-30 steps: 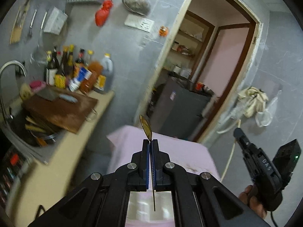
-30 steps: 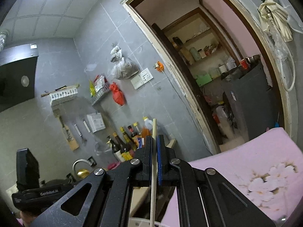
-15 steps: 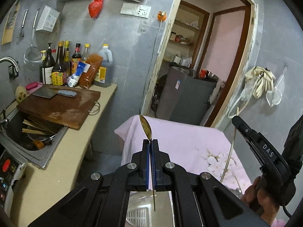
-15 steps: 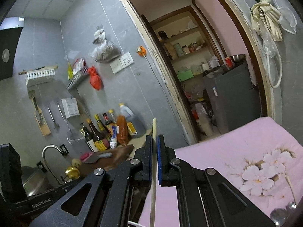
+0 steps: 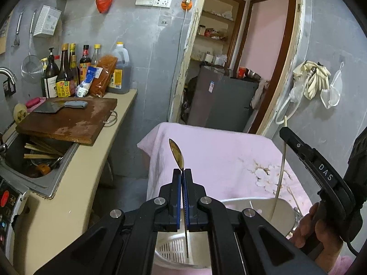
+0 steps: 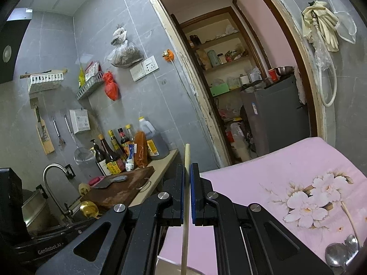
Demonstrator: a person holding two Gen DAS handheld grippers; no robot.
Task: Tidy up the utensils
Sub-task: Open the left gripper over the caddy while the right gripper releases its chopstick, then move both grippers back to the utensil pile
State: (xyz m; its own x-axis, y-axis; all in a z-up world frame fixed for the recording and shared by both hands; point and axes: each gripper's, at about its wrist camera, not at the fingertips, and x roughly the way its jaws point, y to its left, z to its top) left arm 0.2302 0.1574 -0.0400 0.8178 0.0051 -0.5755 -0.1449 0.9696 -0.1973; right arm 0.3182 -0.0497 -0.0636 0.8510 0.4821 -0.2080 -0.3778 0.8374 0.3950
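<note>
The left gripper (image 5: 183, 176) is clamped narrow on one gold spoon (image 5: 176, 153), slim-handled, its shiny oval bowl standing above the fingertips and its thin handle running down between the jaws over a white perforated basket (image 5: 170, 249) below. The right gripper (image 6: 187, 171) pinches one pale wooden chopstick (image 6: 186, 197), straight and plain, upright, its tip poking above the fingers. Ahead of both lies a pink floral cloth (image 6: 286, 167). To the right gripper's lower right, two steel spoons (image 6: 337, 253) and another chopstick (image 6: 349, 217) lie on the cloth.
</note>
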